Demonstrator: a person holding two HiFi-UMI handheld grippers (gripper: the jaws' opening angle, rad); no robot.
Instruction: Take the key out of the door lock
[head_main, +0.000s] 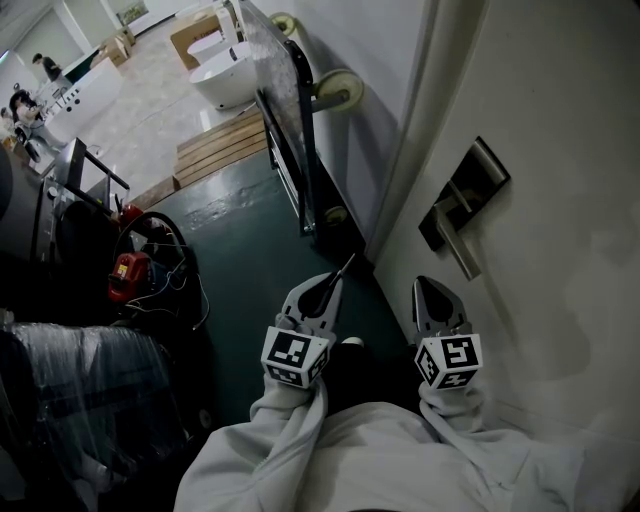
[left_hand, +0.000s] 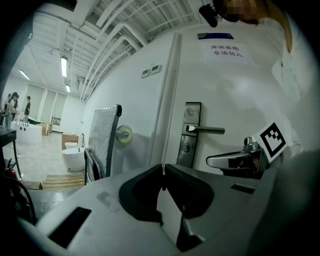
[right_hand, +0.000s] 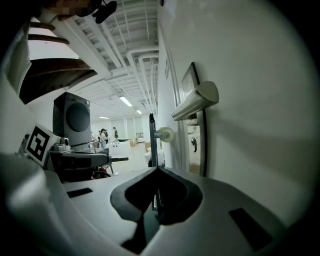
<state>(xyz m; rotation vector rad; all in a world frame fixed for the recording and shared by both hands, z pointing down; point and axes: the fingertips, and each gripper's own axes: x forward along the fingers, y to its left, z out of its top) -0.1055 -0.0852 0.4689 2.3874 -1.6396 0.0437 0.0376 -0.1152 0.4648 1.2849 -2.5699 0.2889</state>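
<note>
The door's metal lock plate (head_main: 470, 185) carries a lever handle (head_main: 458, 243). In the left gripper view its keyhole (left_hand: 186, 147) shows below the handle (left_hand: 205, 130) with no key in it. My left gripper (head_main: 333, 283) hangs left of the door, a good way short of the lock, shut on a thin flat sliver that looks like the key (head_main: 346, 264). That sliver shows edge-on between the jaw tips (left_hand: 163, 169). My right gripper (head_main: 437, 292) is shut and empty beside the door face, below the handle (right_hand: 197, 100).
A panel on a castered trolley (head_main: 285, 120) leans on the wall left of the door frame. A white toilet (head_main: 225, 75) and wooden boards (head_main: 220, 145) lie beyond. A red tool (head_main: 128, 272) with cables sits at the left, over plastic-wrapped goods (head_main: 90, 390).
</note>
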